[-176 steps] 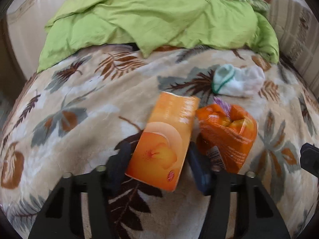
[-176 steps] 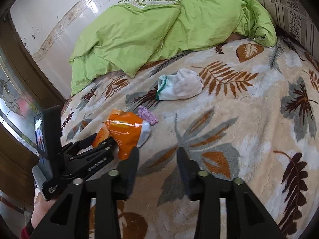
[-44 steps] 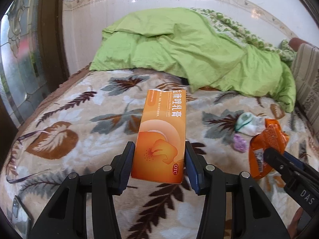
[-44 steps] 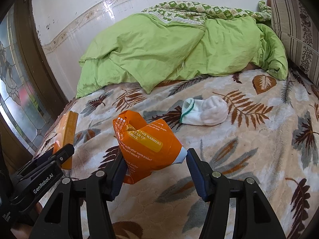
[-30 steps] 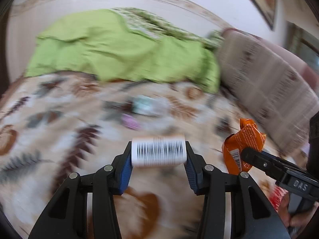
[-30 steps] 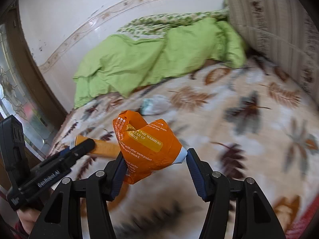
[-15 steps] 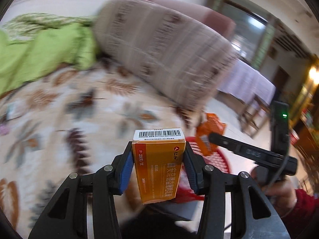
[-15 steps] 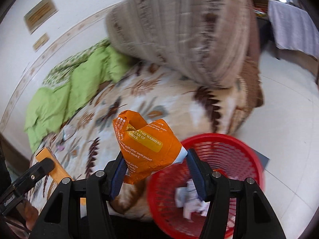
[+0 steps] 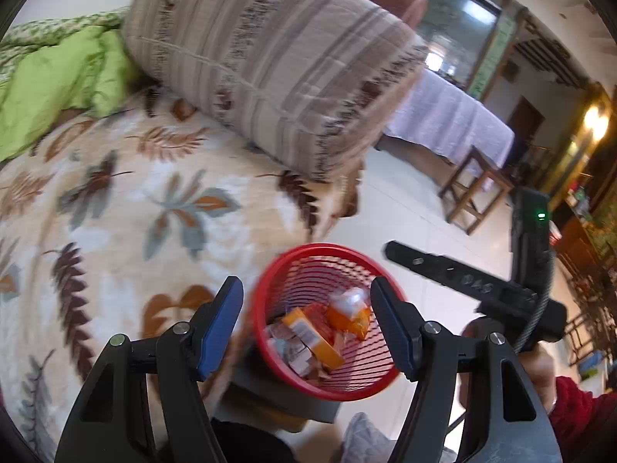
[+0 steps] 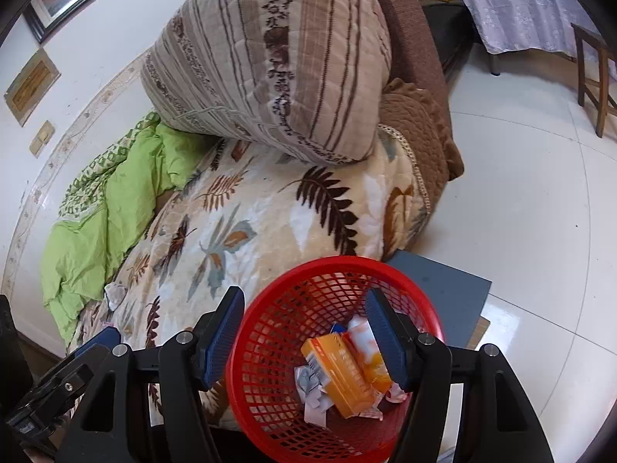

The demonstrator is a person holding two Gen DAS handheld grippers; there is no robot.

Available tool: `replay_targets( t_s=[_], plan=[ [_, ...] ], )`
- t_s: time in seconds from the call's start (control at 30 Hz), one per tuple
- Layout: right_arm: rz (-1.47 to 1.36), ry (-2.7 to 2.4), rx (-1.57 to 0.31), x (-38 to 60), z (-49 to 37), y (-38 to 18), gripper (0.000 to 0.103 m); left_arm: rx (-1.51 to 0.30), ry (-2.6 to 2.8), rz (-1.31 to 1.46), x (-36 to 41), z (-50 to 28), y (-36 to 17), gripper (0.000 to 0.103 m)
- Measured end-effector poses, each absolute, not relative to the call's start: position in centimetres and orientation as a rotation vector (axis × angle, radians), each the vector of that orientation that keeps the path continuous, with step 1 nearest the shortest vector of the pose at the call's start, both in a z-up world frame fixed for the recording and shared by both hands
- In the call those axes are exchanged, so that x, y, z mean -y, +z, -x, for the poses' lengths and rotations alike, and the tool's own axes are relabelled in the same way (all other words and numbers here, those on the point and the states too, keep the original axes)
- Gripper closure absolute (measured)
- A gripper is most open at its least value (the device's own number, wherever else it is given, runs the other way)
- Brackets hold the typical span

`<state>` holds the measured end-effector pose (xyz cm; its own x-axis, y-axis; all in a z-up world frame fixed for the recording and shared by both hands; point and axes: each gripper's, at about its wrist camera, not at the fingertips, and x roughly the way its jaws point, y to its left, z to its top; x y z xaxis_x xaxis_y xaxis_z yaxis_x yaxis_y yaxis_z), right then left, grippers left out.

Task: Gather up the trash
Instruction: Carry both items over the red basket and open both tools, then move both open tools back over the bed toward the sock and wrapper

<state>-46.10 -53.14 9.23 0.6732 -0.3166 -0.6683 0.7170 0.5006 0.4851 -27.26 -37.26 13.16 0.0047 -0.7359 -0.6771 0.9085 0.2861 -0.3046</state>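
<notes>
At the far left a green quilt (image 10: 104,208) is bunched against the white wall (image 10: 96,38), lying on a bed (image 10: 239,231) covered by a cream blanket with brown and grey leaves. To its right a big striped pillow (image 10: 277,65) leans at the head of the bed, with a brown blanket (image 10: 420,127) tucked beside it. Just off the bed's edge, a red mesh basket (image 10: 277,351) stands over a grey board (image 10: 447,285) on the glossy white tile floor (image 10: 532,200). Inside the basket lie an orange box (image 10: 339,374), an orange packet (image 10: 370,351) touching it, and crumpled white paper (image 10: 312,393). The left tool (image 9: 306,322) hangs over the basket with its blue-padded jaws spread wide and nothing between them; the right tool (image 10: 304,335) is likewise wide apart and empty above the basket. Farther right, a wooden stool (image 10: 594,77) stands on the tiles near a table draped in a pale lilac cloth (image 10: 516,4), and in the left wrist view a dim doorway (image 9: 524,119) and a lit lamp (image 9: 592,119) show beyond.
</notes>
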Motion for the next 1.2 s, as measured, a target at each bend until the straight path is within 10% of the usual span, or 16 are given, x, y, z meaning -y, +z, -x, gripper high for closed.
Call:
replay_targets(
  t_s=[0.53,1.2],
  plan=[
    [-0.665,-0.275,-0.683,44.6,30.4,9.2,0.034,-0.812,-0.803,-0.193,22.5,14.2,10.6,0.035],
    [-0.365,-0.008,-0.814,32.4,-9.5,7.0,0.025,-0.8,-0.252,0.081,5.7,-2.7,6.1,0.035]
  ],
)
